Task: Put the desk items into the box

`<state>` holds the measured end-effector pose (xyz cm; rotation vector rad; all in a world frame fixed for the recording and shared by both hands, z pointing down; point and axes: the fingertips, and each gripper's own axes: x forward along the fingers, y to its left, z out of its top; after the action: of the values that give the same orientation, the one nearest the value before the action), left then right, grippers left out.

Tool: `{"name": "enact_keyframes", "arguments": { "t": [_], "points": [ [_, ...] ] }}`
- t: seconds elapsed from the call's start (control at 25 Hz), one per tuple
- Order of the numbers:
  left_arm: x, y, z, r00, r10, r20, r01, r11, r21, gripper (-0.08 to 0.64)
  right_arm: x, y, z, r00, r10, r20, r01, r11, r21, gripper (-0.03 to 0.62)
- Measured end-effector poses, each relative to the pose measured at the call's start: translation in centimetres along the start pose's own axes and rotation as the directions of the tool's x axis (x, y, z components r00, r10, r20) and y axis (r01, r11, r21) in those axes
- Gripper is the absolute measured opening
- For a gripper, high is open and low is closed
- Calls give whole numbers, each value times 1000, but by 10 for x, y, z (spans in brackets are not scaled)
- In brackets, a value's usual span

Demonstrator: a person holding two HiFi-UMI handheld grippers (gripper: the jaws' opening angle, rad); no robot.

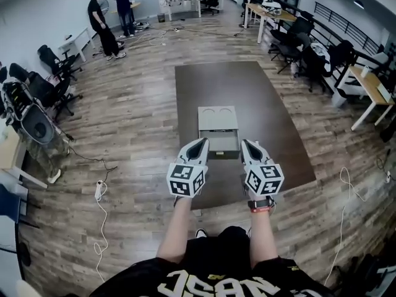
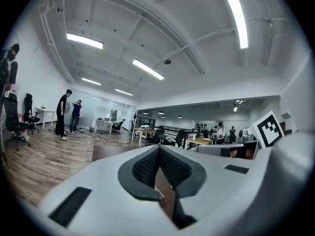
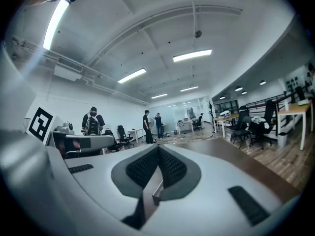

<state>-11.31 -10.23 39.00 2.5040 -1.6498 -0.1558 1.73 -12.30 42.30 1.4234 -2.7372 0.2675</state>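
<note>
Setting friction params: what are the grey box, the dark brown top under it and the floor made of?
Grey rectangular box: likely plastic or painted metal, matte; even grey, two round recesses on top. Dark brown rectangular top: maybe laminate, matte, uniform, no glare. Plank floor: wood-look, mixed tones; wood or vinyl, cannot tell.

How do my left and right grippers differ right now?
The left gripper sits by the grey box's left edge, the right gripper by its right edge. The arm behind the right gripper wears a wristband; the arm behind the left gripper is bare. Both are shut and empty.
</note>
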Motion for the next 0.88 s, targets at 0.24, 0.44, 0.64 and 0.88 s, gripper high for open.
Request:
{"name": "enact_keyframes", "arguments": {
  "t": [0.24, 0.44, 0.64, 0.88],
  "points": [
    [65, 5, -26, 998, -37, -54, 35, 999, -34, 14, 26, -54, -15, 997, -47, -55, 47, 999, 12, 9],
    [134, 4, -39, 994, -67, -87, 65, 998, -27, 14, 62, -110, -20, 993, -60, -100, 63, 997, 35, 9],
    [188, -11, -56, 986, -103, -127, 101, 995, -25, 14, 82, -163, -33, 983, -82, -163, 92, 994, 56, 9],
    [227, -21, -94, 968, -143, -206, 139, 990, -35, 14, 92, -205, -83, 950, -97, -297, 128, 988, 89, 32]
  ]
}}
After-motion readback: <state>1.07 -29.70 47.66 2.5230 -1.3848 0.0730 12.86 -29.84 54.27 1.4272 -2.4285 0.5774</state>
